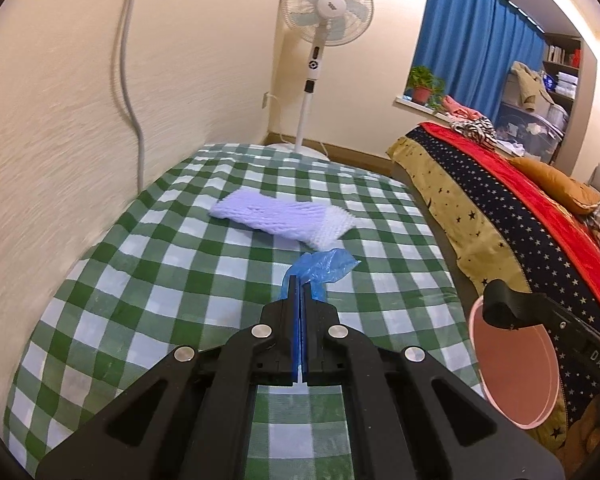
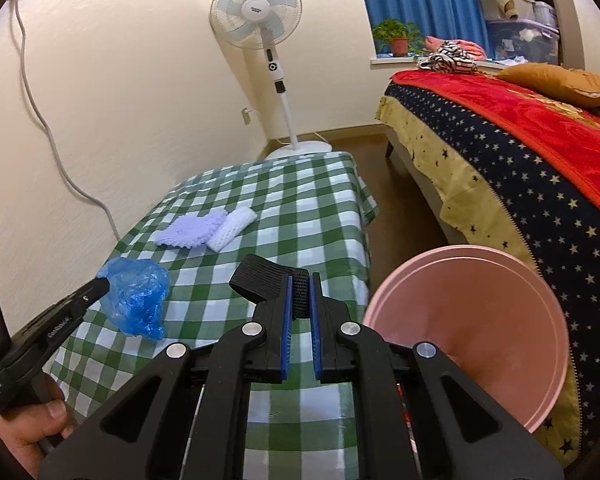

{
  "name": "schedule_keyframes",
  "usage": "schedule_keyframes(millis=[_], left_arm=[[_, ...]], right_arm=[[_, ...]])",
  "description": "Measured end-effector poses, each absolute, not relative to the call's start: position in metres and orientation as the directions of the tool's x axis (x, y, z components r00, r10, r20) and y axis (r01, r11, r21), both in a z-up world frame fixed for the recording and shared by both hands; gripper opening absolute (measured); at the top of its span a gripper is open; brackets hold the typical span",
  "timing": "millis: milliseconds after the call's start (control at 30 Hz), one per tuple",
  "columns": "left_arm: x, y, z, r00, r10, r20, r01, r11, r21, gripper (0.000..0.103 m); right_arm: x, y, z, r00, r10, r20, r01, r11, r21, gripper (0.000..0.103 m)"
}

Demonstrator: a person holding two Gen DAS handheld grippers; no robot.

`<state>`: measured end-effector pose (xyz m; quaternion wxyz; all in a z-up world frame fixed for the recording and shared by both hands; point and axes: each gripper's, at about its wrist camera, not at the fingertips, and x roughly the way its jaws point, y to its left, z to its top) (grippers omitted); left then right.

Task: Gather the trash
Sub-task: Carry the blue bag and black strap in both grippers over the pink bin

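A crumpled blue plastic cover [image 1: 326,266] is pinched in my left gripper [image 1: 300,282], which is shut on it just above the green checked tablecloth [image 1: 160,280]. The right wrist view shows the same cover [image 2: 138,300] hanging from that gripper [image 2: 102,285]. Two foam fruit nets lie further back on the cloth, a lilac one [image 2: 190,231] and a white one [image 2: 233,226]. My right gripper [image 2: 300,286] is shut on a black webbing strap [image 2: 266,276]. The pink bin [image 2: 472,320] hangs tilted beside it, open side toward me, off the table's right edge.
A white standing fan [image 2: 274,60] is in the corner behind the table. A bed with a starred cover and red blanket [image 2: 520,152] runs along the right, a strip of brown floor [image 2: 392,216] between it and the table. A grey cable [image 1: 130,80] hangs on the left wall.
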<state>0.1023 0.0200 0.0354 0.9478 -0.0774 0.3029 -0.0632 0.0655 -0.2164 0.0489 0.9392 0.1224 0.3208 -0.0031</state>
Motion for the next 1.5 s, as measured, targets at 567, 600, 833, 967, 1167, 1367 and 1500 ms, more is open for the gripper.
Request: schedule_keyframes(millis=[567,600,833,967,1167,1367,1500], left_arm=[[0.101,-0.025,0.051,0.803,-0.25,-0.54,0.163,0.965,-0.204,0.0],[0.102,-0.028,0.051,0.803,-0.255,-0.539,0.168,0.964,-0.205,0.0],[0.106,-0.056,0.054,0.792,-0.298,-0.533,0.2,0.951,-0.235,0.0],[0.107,-0.075,0.055,0.783,-0.326,-0.53,0.224,0.942,-0.249,0.0],[0.108,-0.105,0.052,0.765,-0.367,-0.529,0.263,0.928,-0.263,0.0],[0.109,-0.135,0.05,0.737,-0.429,-0.523,0.323,0.903,-0.285,0.0],[0.109,-0.153,0.045,0.711,-0.469,-0.523,0.366,0.883,-0.295,0.0]], right_arm=[[0.053,-0.248,0.05,0.802,-0.019,-0.597,0.182,0.96,0.214,0.009],[0.052,-0.251,0.049,0.802,-0.025,-0.597,0.191,0.958,0.215,0.009],[0.049,-0.27,0.045,0.793,-0.072,-0.604,0.255,0.941,0.223,0.009],[0.047,-0.278,0.042,0.785,-0.095,-0.612,0.283,0.934,0.217,0.009],[0.045,-0.291,0.037,0.774,-0.135,-0.619,0.328,0.921,0.209,0.009],[0.044,-0.306,0.031,0.752,-0.181,-0.634,0.384,0.902,0.197,0.009],[0.041,-0.318,0.028,0.737,-0.21,-0.643,0.423,0.885,0.196,0.009]])
